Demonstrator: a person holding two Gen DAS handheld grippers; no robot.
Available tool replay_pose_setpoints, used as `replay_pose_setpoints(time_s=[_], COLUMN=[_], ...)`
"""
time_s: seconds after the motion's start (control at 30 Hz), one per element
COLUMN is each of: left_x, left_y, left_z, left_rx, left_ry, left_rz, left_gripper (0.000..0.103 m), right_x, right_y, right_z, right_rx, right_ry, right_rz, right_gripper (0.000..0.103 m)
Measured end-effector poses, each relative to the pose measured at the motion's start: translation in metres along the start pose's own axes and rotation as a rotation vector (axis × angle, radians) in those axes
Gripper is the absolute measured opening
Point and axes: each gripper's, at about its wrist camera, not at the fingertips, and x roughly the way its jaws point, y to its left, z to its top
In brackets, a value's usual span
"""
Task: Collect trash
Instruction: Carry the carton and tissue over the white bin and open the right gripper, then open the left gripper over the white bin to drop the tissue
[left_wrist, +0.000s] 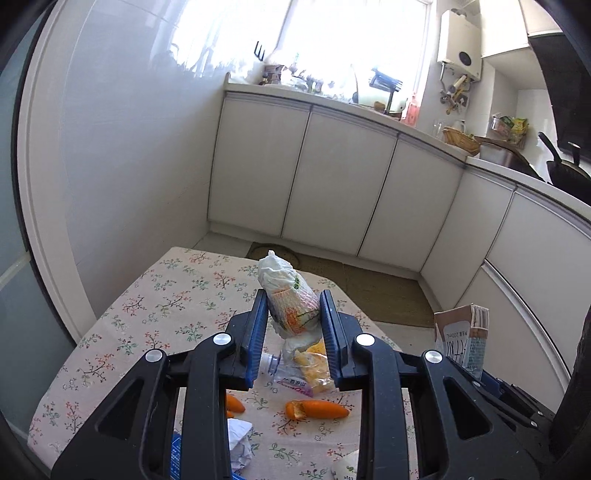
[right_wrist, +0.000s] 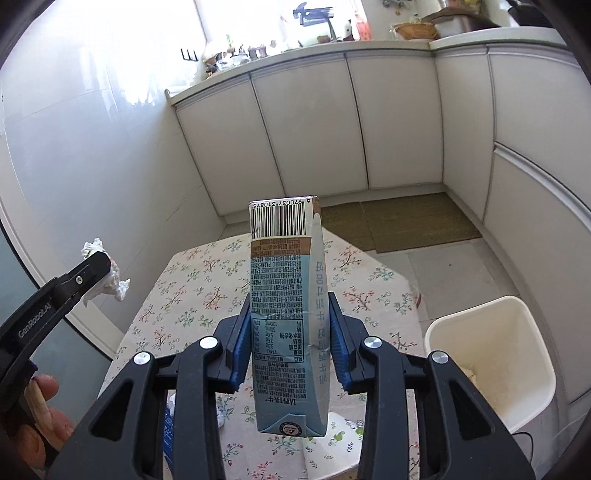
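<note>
My left gripper is shut on a crumpled white and orange wrapper and holds it above the flowered tablecloth. It shows at the left of the right wrist view with the wrapper in it. My right gripper is shut on a blue and brown milk carton, held upright above the table; the carton also shows at the right of the left wrist view. On the cloth lie orange peels, a clear plastic bottle, a yellow snack bag and crumpled paper.
A cream waste bin stands on the floor right of the table, open, with some trash inside. White kitchen cabinets line the back and right. A brown mat lies on the floor beyond the table. A paper cup lies below the carton.
</note>
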Motion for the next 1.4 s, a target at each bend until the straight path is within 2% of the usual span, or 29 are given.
replay_pose_setpoints(time_s=[0.2, 0.3, 0.5, 0.6, 0.73, 0.77, 0.8, 0.87, 1.0, 1.13, 1.2, 1.4], left_x=[-0.007, -0.004, 0.001, 0.003, 0.011, 0.014, 0.016, 0.022, 0.033, 0.047, 0.055, 0.072], left_y=[-0.022, -0.036, -0.069, -0.085, -0.108, -0.116, -0.123, -0.133, -0.157, -0.182, -0.193, -0.225], left_z=[-0.004, -0.008, -0.022, -0.031, -0.042, -0.046, -0.048, -0.055, -0.070, -0.083, -0.090, -0.118], left_rx=[0.009, 0.025, 0.068, 0.087, 0.108, 0.115, 0.120, 0.123, 0.139, 0.142, 0.132, 0.177], left_ry=[-0.036, -0.030, -0.016, 0.003, 0.035, 0.045, 0.055, 0.082, 0.131, 0.189, 0.237, 0.342], left_rz=[-0.068, -0.102, -0.158, -0.188, -0.231, -0.244, -0.256, -0.281, -0.325, -0.387, -0.441, -0.521], left_gripper=[0.027, 0.027, 0.027, 0.027, 0.027, 0.027, 0.027, 0.027, 0.027, 0.027, 0.028, 0.028], right_x=[-0.015, -0.018, -0.010, -0.009, -0.009, -0.009, -0.011, -0.018, -0.038, -0.055, -0.065, -0.084], right_y=[-0.024, -0.042, -0.093, -0.115, -0.138, -0.143, -0.148, -0.161, -0.186, -0.213, -0.226, -0.251], right_z=[0.000, -0.002, -0.006, -0.010, -0.018, -0.018, -0.019, -0.020, -0.021, -0.021, -0.021, -0.023], right_rx=[0.008, 0.028, 0.120, 0.124, 0.155, 0.169, 0.181, 0.211, 0.233, 0.265, 0.308, 0.371], right_ry=[-0.067, -0.084, -0.019, -0.007, 0.029, 0.039, 0.045, 0.029, -0.018, -0.056, -0.076, -0.100], right_rz=[-0.109, -0.201, -0.330, -0.392, -0.414, -0.414, -0.418, -0.447, -0.532, -0.602, -0.631, -0.695], right_gripper=[0.037, 0.037, 0.037, 0.037, 0.038, 0.041, 0.054, 0.068, 0.080, 0.083, 0.087, 0.088])
